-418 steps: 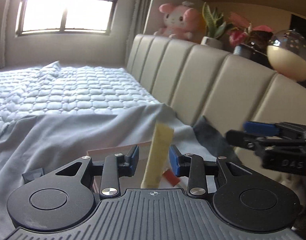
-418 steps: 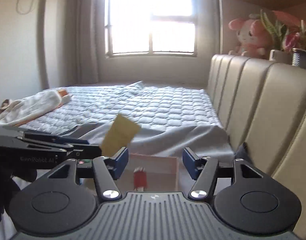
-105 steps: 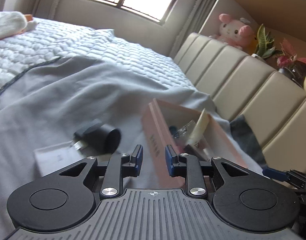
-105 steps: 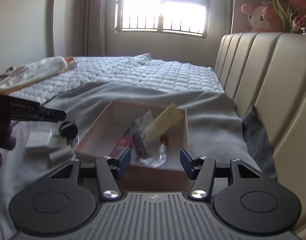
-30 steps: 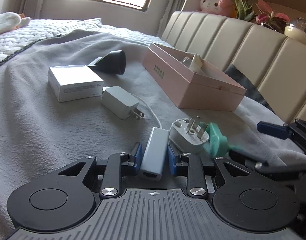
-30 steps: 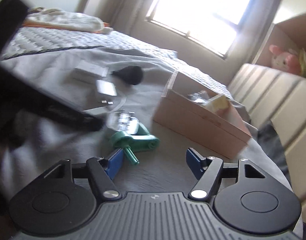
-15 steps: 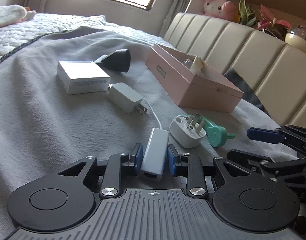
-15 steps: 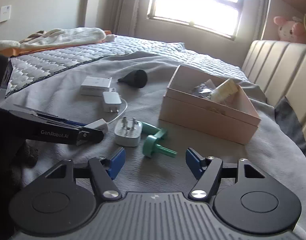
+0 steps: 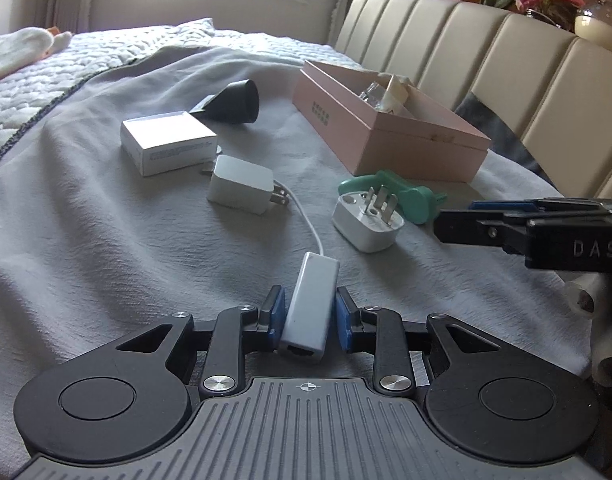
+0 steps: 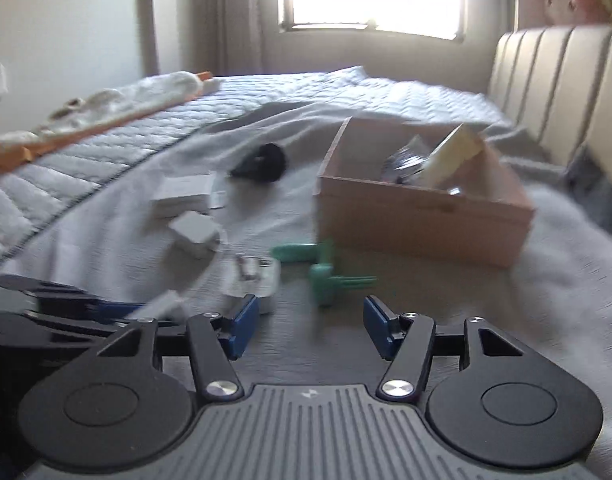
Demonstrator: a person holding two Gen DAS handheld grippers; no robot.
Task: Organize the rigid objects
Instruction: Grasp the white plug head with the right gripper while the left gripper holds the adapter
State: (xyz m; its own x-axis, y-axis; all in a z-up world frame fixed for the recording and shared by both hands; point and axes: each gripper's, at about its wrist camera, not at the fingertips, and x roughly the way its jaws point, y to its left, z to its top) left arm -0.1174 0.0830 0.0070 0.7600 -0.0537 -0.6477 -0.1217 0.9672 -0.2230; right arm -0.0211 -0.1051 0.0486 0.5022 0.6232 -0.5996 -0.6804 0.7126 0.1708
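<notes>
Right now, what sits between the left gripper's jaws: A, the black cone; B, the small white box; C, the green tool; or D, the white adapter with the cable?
D: in the left wrist view the white adapter sits between the left gripper jaws, its cable trailing away across the blanket.

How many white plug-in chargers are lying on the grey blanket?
2. A flat-pin charger lies beside the small white box. A three-pin charger lies prongs up against the green tool. More may be hidden inside the pink box.
</notes>
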